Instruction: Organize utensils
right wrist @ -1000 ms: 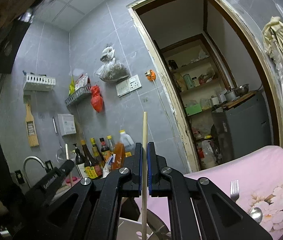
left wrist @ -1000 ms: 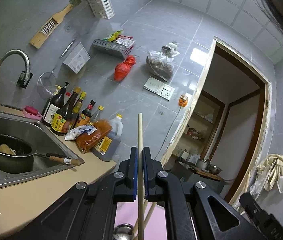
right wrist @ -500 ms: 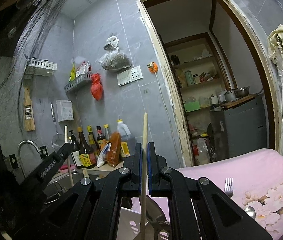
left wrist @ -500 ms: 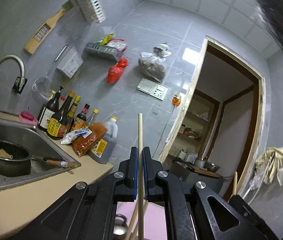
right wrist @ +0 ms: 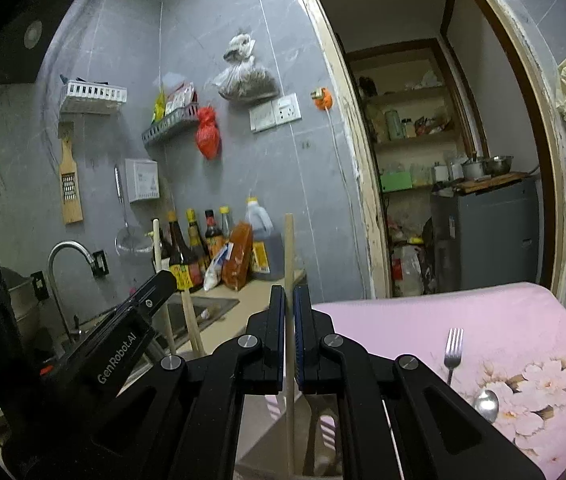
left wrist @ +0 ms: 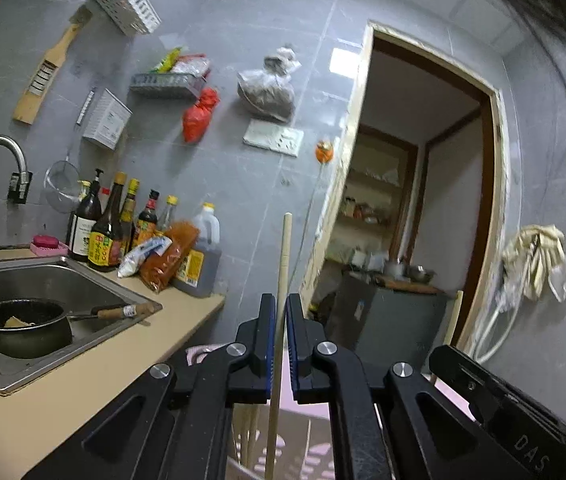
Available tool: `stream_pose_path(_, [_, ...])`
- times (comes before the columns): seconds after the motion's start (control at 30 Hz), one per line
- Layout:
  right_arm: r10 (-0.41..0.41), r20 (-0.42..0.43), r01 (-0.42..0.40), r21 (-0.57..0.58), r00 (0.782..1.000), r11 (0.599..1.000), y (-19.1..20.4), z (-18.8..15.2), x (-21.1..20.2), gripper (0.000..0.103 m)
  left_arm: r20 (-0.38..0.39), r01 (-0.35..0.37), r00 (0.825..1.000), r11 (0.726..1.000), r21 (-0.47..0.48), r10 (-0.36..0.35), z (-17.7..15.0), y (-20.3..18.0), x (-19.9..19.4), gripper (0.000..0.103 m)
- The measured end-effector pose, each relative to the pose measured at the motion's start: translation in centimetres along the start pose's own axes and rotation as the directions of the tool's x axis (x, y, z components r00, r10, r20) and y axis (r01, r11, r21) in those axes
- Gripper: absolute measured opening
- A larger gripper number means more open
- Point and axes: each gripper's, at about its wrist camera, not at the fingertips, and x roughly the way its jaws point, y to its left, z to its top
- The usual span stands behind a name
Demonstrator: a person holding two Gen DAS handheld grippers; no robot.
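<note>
Swung toward the doorway (left wrist: 423,184) since the earlier frame, the left gripper (left wrist: 280,344) is pinched on 1 upright chopstick (left wrist: 283,256), the right gripper (right wrist: 289,344) on another (right wrist: 289,248), both held above a white holder (right wrist: 271,452) directly below.

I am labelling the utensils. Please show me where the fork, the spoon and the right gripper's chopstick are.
fork (right wrist: 453,346): right wrist view, on its neck below the tines.
spoon (right wrist: 487,403): right wrist view, on its bowl.
chopstick (right wrist: 289,252): right wrist view, on its upper shaft.
</note>
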Motion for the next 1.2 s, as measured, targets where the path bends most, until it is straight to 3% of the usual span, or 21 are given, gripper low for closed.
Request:
stream_pose_path(0.1, [0.006,-0.043,-0.006,0.007,0.999,1.0,-0.3,0.2,0.1,0.009,-0.059,0.01,0.998,1.0,-0.003,-0.011,0.3,0.1,0.2,0.006])
stream_pose_path(0.2, [0.012,-0.077,-0.009,0.038,0.997,0.999,-0.8,0.5,0.0,0.027,-0.134,0.018,0.991,1.0,-0.002,-0.018,0.6,0.2,0.3,0.009])
stream_pose_path(0.33, [0.006,-0.09,-0.002,0.051,0.996,0.999,-1.1,1.6,-0.6,0.028,-0.195,0.009,0.981,1.0,0.005,-0.008,1.5,-0.1,0.1,0.04])
stream_pose_path(0.4, [0.002,-0.083,0.003,0.057,0.997,0.998,-1.4,2.4,-1.1,0.029,-0.197,-0.003,0.98,1.0,0.01,0.005,2.1,-0.4,-0.4,0.042])
stream_pose_path(0.5, [-0.022,-0.067,0.026,0.057,0.998,0.998,-2.4,4.1,-2.2,0.04,-0.212,-0.026,0.977,0.999,0.032,0.032,3.0,-0.9,-0.7,0.049])
stream_pose_path(0.7, [-0.084,-0.04,0.086,0.055,0.996,0.995,-4.9,7.6,-4.0,0.069,-0.241,-0.07,0.967,0.995,0.078,0.087,5.6,-3.0,-1.0,0.08])
stream_pose_path(0.83, [-0.13,-0.023,0.131,0.027,0.991,0.991,-7.1,9.4,-5.1,0.087,-0.211,-0.098,0.97,0.991,0.093,0.116,6.9,-5.0,-1.0,0.102])
stream_pose_path(0.97, [-0.182,0.009,0.182,-0.022,0.983,0.983,-8.7,11.0,-6.1,0.1,-0.18,-0.128,0.972,0.985,0.116,0.148,7.4,-7.5,-0.5,0.103])
stream_pose_path(1.07, [-0.225,0.038,0.228,-0.093,0.974,0.969,-9.8,12.0,-6.8,0.102,-0.143,-0.156,0.974,0.977,0.149,0.177,7.3,-9.5,0.0,0.103])
stream_pose_path(1.2, [-0.256,0.052,0.26,-0.152,0.965,0.953,-11.4,12.8,-7.7,0.102,-0.141,-0.136,0.977,0.976,0.171,0.161,6.7,-11.7,0.7,0.103])
